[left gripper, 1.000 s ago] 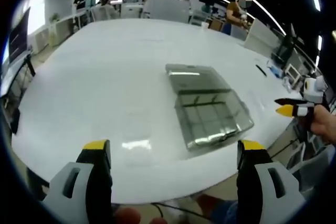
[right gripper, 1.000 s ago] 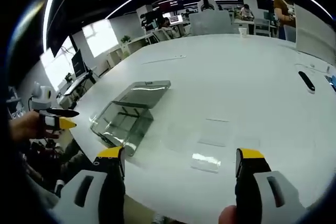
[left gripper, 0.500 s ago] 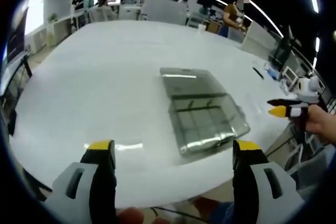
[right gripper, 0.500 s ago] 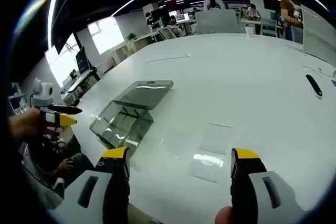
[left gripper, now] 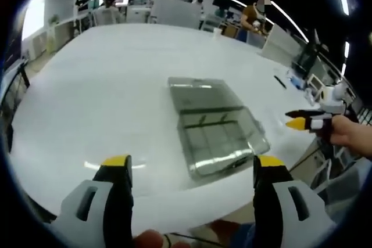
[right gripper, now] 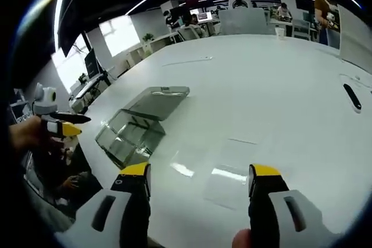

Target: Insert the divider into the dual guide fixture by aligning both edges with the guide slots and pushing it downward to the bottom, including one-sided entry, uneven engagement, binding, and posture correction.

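White table [left gripper: 87, 97], clear smoky-grey fixture [left gripper: 212, 123], clear divider [right gripper: 232, 169], yellow-tipped grey-and-black left claw [left gripper: 189, 166]

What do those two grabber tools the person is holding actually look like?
Each is a handheld tool with two chunky jaws: pale grey plastic bodies with slotted openings, black inner faces and yellow tips. The left gripper and the right gripper match. Seen from the side, the right gripper has slim black jaws with yellow tips and a small white block on top.
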The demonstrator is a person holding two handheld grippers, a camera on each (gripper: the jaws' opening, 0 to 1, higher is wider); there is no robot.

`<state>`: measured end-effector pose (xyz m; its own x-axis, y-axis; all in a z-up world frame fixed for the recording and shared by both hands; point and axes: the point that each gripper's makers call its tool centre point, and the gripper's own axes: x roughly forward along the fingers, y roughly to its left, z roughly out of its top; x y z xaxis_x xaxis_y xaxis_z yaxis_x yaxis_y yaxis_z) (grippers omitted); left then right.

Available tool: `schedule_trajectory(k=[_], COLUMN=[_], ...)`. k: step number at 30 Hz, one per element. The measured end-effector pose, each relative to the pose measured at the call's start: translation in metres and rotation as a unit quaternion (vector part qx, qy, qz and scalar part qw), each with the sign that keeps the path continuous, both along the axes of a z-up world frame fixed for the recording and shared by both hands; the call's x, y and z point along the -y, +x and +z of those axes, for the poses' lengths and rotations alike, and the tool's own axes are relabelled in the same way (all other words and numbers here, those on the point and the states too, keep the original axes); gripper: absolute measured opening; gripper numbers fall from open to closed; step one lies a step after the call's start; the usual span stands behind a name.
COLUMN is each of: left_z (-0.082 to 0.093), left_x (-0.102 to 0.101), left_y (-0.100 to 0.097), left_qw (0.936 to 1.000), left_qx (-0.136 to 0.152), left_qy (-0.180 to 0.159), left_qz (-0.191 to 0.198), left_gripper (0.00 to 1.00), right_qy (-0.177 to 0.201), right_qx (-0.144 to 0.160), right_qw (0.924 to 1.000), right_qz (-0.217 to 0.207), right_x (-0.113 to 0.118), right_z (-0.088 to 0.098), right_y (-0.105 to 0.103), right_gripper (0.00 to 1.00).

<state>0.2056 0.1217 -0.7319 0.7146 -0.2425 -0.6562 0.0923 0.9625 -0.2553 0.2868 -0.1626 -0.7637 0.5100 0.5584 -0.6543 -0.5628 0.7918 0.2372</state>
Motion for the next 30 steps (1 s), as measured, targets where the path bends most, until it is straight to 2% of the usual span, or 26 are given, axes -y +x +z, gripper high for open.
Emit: schedule_trajectory(k=[13,30], left_z=[-0.005,-0.006], left_x=[0.000,-0.003], left_y=[0.007,0.021], left_qw=[1.0000,0.9999], left_qx=[-0.007,-0.010], left_qy=[-0.002,-0.003], left_qz=[-0.004,-0.012], left_gripper=[0.82,0.82], right_qy=[-0.029,-0.056], right_qx=[-0.007,-0.043], right_qw=[0.9996,0.9975], right_qz=[0.002,-0.008], right_x=[0.004,0.012], right_z=[-0.014,-0.035], right_y=[0.014,0.018], right_gripper=[0.57,0.51])
